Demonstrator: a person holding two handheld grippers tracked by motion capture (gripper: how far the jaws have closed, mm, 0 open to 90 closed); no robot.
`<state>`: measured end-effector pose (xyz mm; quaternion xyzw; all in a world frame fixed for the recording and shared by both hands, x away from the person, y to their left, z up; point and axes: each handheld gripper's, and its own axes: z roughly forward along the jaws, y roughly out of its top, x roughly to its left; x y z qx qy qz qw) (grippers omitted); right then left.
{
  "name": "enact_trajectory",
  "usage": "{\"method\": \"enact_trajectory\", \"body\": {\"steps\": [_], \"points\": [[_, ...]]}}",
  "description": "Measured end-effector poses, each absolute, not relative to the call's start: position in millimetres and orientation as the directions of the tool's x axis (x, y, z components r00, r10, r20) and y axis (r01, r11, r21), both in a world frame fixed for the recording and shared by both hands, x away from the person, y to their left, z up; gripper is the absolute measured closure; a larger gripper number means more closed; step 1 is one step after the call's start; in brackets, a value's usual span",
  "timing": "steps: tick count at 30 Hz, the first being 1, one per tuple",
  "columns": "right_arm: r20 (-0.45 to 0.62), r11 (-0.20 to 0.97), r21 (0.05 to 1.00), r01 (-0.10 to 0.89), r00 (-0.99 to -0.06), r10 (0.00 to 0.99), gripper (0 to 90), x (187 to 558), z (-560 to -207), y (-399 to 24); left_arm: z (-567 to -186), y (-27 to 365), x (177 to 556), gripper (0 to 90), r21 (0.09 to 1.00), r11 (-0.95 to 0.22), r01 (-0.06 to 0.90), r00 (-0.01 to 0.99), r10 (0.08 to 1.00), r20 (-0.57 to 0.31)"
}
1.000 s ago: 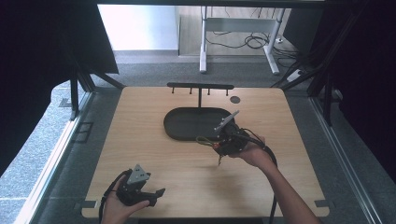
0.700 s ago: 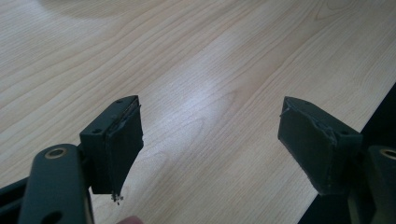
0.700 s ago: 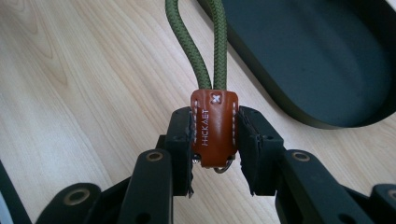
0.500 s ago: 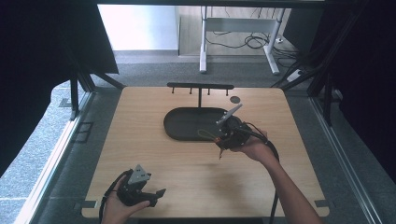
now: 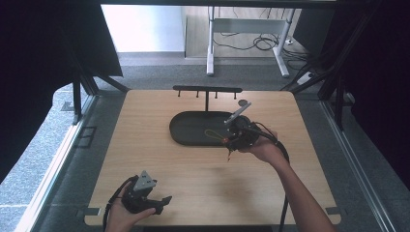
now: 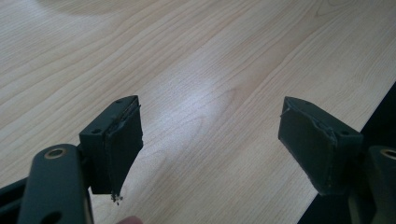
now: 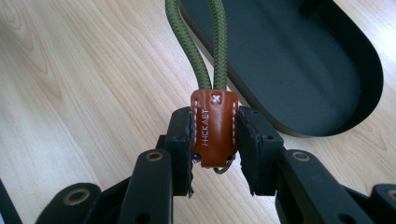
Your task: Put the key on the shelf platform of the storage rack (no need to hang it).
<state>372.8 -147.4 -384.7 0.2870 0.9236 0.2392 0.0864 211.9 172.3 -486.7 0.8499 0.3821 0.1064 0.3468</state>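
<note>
A green cord loop (image 7: 208, 44) joins a brown leather tab (image 7: 214, 133) stamped with white letters. My right gripper (image 7: 214, 140) is shut on that tab, holding the keychain just off the wood beside the black oval tray (image 7: 299, 60). Seen from above, the right gripper (image 5: 231, 140) hangs over the tray's (image 5: 188, 130) right end, the cord loop (image 5: 211, 134) lying over the tray floor. My left gripper (image 5: 162, 202) rests at the table's near left edge, and its own camera shows the jaws wide apart over bare wood, the left gripper (image 6: 210, 140) open.
A black rack with several hooks (image 5: 207, 90) stands behind the tray. A small dark disc (image 5: 242, 103) lies at the back right. The wooden table (image 5: 145, 159) has free room in front of the tray. A cable (image 5: 283, 154) trails along the right forearm.
The right gripper carried the keychain up and away from the person, from the wood in front of the tray to the tray's right end. The left gripper stayed still.
</note>
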Motion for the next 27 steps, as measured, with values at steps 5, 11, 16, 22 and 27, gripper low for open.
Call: {"method": "enact_trajectory", "body": {"steps": [5, 11, 16, 22, 27], "points": [[-0.022, 0.727, 0.482, 0.489, -0.823, 0.568, 67.3, 376, -386, -145, -487, 172, 212, 22.3, 0.669, -0.469, 0.576, 0.686, 0.722, -0.085], [-0.024, 0.723, 0.482, 0.495, -0.817, 0.576, 67.4, 379, -384, -146, -488, 171, 212, 22.3, 0.668, -0.472, 0.575, 0.687, 0.721, -0.083], [-0.029, 0.720, 0.488, 0.494, -0.815, 0.579, 67.3, 381, -380, -146, -488, 170, 213, 22.3, 0.666, -0.478, 0.572, 0.693, 0.716, -0.081], [-0.037, 0.720, 0.490, 0.492, -0.813, 0.581, 67.4, 383, -377, -146, -490, 168, 213, 22.2, 0.659, -0.483, 0.576, 0.695, 0.714, -0.084], [-0.040, 0.721, 0.492, 0.489, -0.814, 0.579, 67.3, 384, -374, -146, -490, 168, 213, 22.3, 0.662, -0.484, 0.573, 0.697, 0.713, -0.082]]}}
